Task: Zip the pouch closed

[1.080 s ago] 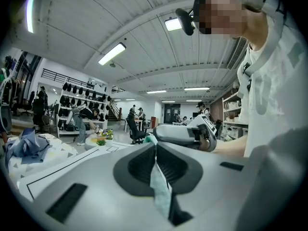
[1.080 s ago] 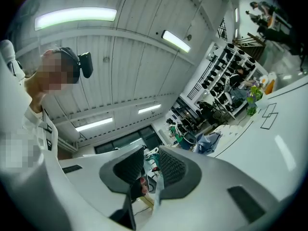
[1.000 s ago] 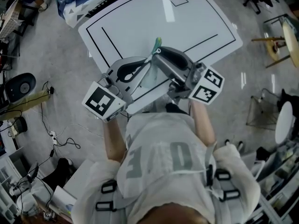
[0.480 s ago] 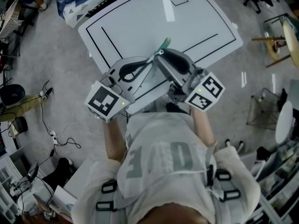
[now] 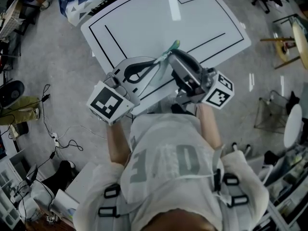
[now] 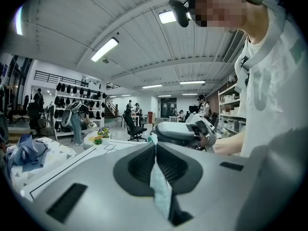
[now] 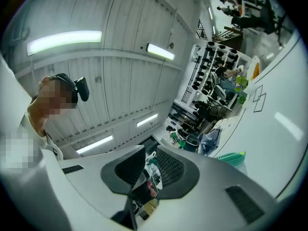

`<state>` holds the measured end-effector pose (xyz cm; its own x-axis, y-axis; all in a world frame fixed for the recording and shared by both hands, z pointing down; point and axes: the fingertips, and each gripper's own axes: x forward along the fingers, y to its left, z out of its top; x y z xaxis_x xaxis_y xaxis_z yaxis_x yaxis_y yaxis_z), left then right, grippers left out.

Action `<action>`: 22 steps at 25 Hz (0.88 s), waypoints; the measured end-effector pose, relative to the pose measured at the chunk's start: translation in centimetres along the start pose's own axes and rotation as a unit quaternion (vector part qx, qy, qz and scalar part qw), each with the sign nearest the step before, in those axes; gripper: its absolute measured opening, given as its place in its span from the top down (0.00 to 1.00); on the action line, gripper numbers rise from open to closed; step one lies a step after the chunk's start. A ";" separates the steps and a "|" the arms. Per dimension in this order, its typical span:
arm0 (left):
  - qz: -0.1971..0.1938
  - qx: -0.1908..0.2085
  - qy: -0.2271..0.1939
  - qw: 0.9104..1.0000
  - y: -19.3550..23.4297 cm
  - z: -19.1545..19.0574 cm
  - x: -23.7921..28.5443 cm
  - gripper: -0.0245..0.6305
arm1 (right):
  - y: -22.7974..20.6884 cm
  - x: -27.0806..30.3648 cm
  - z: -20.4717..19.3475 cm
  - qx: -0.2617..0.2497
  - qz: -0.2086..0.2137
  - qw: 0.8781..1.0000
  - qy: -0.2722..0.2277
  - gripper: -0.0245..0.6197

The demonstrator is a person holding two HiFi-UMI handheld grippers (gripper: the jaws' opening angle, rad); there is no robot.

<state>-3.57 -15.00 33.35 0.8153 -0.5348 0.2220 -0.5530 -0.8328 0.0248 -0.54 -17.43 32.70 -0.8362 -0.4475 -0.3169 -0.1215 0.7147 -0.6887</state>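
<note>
The left gripper (image 6: 155, 150) is clenched on the thin pale-teal fabric pouch (image 6: 160, 191), held aloft at frame centre. The right gripper (image 7: 148, 170), its jaws just closing, nips a small dark tab (image 7: 145, 192), probably the zip pull. The zip's progress is hidden, so the closing pull likely remains. Below are a white, black-lined table (image 5: 144, 18), a grey floor (image 5: 57, 76) and workshop clutter.

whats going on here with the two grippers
A person is working on a teal pouch held above the white table. The left gripper is clamped on its fabric. The right gripper has just been closing its jaws on a small dark piece, apparently the zipper pull.
</note>
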 end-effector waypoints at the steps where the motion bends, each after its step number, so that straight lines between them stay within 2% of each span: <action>1: 0.001 0.001 0.002 1.000 0.0 -0.1 0.0 0.94 | -0.1 -0.1 0.1 0.008 0.001 1.000 -0.005 0.85; 4: 0.007 0.016 0.025 1.000 0.4 -0.9 0.3 0.94 | 0.2 -0.1 0.3 0.031 0.021 0.999 -0.016 0.92; 6: 0.009 0.027 0.038 0.999 0.4 -1.3 0.5 0.94 | 0.5 0.3 -0.2 0.022 0.018 1.000 -0.002 0.92; 9: 0.006 0.024 0.033 0.999 0.1 -1.2 0.6 0.94 | 0.2 0.6 -1.3 -0.030 -0.019 0.999 0.025 0.92; 12: 0.004 0.018 0.022 1.000 0.3 -1.1 0.4 0.94 | 0.1 0.4 -1.1 -0.100 -0.047 0.993 0.029 0.92; 15: 0.006 0.003 0.009 1.000 0.7 -0.7 0.1 0.94 | 0.4 0.3 -1.4 -0.188 -0.064 0.978 0.057 0.91; 17: 0.005 0.002 0.008 1.000 0.9 -0.8 0.0 0.94 | 0.8 0.5 -1.9 -0.233 -0.065 0.967 0.079 0.82; 22: -0.001 -0.002 0.019 1.000 0.9 -1.6 0.1 0.94 | 2.4 1.9 -2.6 -0.342 -0.078 0.929 0.114 0.81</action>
<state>-4.27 -15.52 34.94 0.8090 -0.5278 0.2587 -0.5528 -0.8328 0.0298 -3.76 -15.15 32.12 -0.8621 -0.5045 -0.0469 -0.4972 0.8602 -0.1134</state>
